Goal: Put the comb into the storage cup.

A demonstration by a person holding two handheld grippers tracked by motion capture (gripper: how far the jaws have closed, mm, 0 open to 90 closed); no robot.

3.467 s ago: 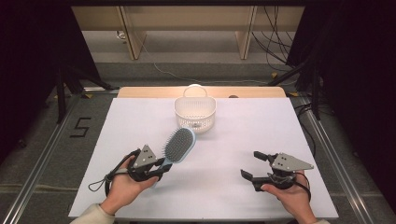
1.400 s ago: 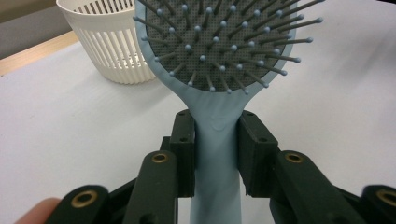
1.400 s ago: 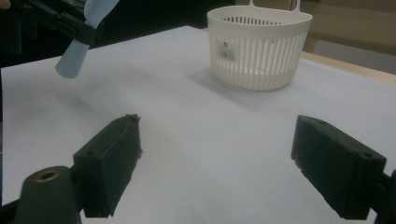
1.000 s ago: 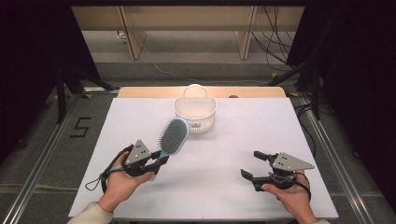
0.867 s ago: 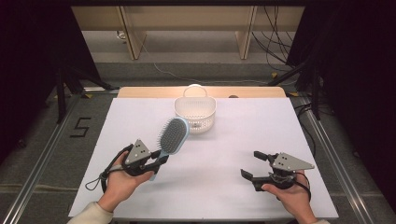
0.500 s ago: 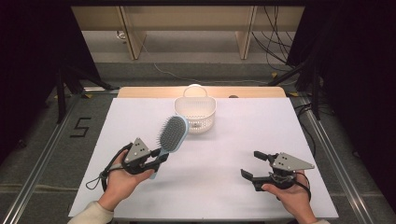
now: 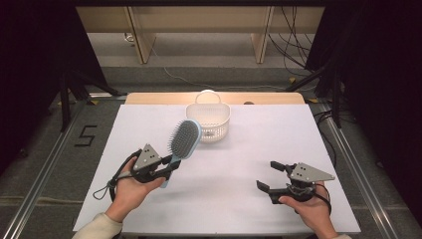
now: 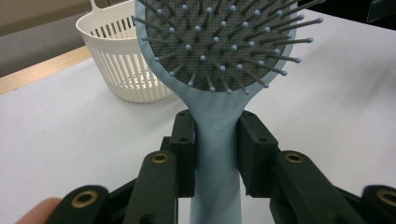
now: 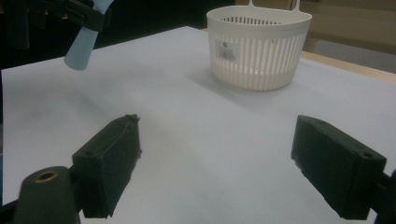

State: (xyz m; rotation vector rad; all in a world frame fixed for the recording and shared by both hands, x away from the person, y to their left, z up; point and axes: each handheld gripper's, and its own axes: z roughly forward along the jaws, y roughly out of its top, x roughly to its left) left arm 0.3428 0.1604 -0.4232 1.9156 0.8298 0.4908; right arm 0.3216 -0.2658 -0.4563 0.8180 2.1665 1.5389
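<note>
Cam setup: 1 overhead, 2 gripper-mounted.
High view looks fwd/down over whole table [image 7: 234,149]; both gripper views sit low, close-up, w/ white basket [image 7: 208,122] shared in all.

Your left hand [image 7: 130,185] comes in from the bottom left with its forearm in a pale sleeve, and it carries the left hand-held gripper [image 7: 166,168] lifted, jaws aimed forward and to the right. Those jaws are clamped tight on both sides of a narrow handle. Your right hand [image 7: 308,206] sits low at the bottom right, holding the right hand-held gripper [image 7: 267,175] level and pointing left, its jaws spread wide apart with nothing between them.
</note>
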